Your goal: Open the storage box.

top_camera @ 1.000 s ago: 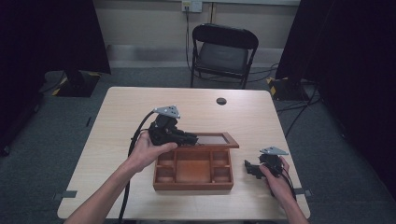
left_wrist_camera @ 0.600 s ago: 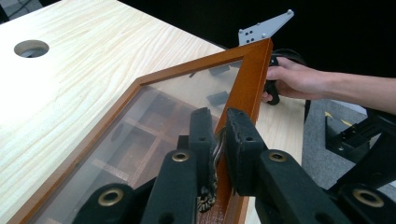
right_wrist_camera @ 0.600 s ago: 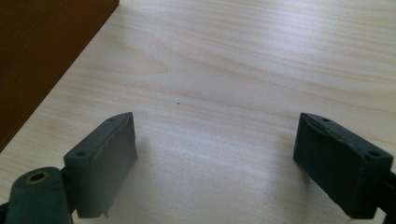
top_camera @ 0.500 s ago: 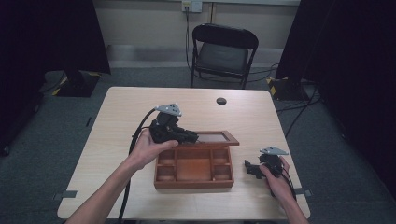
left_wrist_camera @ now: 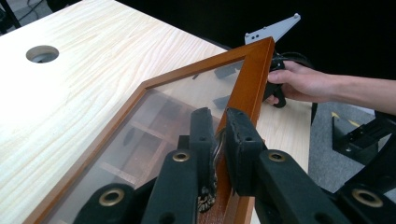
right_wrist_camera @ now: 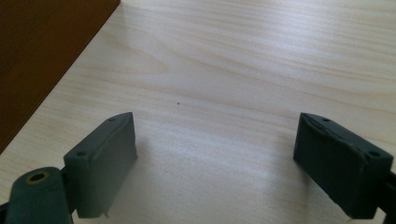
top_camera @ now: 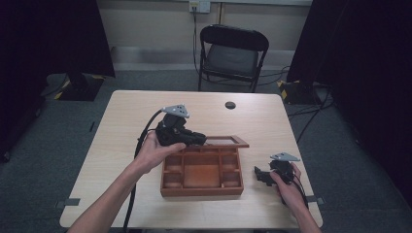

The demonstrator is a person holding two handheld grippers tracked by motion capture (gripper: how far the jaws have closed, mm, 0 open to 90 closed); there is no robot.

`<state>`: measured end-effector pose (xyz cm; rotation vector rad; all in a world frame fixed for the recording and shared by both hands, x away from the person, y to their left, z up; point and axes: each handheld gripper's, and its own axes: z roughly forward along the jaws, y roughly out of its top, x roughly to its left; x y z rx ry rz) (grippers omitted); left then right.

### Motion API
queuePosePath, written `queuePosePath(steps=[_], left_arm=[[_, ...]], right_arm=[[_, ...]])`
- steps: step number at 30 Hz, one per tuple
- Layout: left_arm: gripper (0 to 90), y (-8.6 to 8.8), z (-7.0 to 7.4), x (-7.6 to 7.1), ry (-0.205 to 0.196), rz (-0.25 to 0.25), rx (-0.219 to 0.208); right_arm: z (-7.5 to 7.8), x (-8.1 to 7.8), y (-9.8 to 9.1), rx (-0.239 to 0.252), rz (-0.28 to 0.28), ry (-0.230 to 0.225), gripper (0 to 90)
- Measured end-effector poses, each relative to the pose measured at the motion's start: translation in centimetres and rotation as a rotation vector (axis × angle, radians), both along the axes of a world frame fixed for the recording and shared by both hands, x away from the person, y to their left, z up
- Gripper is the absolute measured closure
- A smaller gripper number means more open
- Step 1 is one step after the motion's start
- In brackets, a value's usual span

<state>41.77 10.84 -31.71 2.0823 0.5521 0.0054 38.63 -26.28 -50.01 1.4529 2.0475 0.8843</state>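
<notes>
1. We keep the left hand-held gripper (left_wrist_camera: 215,140) clamped on the lid's latch (left_wrist_camera: 215,151), lid (top_camera: 221,141) half raised over the box (top_camera: 201,171).
2. We swing it slowly; the right hand-held gripper (right_wrist_camera: 215,163) rests apart on the tabletop (top_camera: 121,141).

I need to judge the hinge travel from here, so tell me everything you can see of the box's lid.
The lid is a reddish-brown wooden frame around a clear pane, through which the box's dividers show. It stands raised and tilted over the back edge of the open wooden box, not yet laid fully back. The left gripper is shut on a small metal handle on the frame's front rail, jaws pinched close together. Nothing else touches it; the right gripper rests open on the table beside the box.
</notes>
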Motion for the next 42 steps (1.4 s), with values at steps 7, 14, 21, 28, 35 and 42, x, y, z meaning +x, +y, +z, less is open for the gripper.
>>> queuePosePath(steps=[7, 14, 21, 28, 35, 42], left_arm=[[82.1, 0.1, 0.4, 0.6, 0.000, 0.004, -0.010], [82.2, 0.1, 0.7, 0.8, -0.011, 0.014, -0.005], [83.1, 0.0, 1.1, 0.9, -0.040, 0.021, -0.004], [83.4, 0.3, 1.0, 1.3, -0.030, 0.022, -0.032], [83.6, 0.4, 1.0, 1.5, -0.034, 0.018, -0.035], [83.6, 0.3, 1.2, 1.5, -0.042, 0.020, -0.027]], right_arm=[[0.0, 0.0, 0.0, 0.000, 0.000, 0.000, 12.3], [0.0, 0.0, 0.0, 0.000, 0.000, 0.000, 12.3], [0.0, 0.0, 0.0, 0.000, 0.000, 0.000, 12.3], [0.0, 0.0, 0.0, 0.000, 0.000, 0.000, 12.3], [0.0, 0.0, 0.0, 0.000, 0.000, 0.000, 12.3], [0.0, 0.0, 0.0, 0.000, 0.000, -0.001, 12.3]])
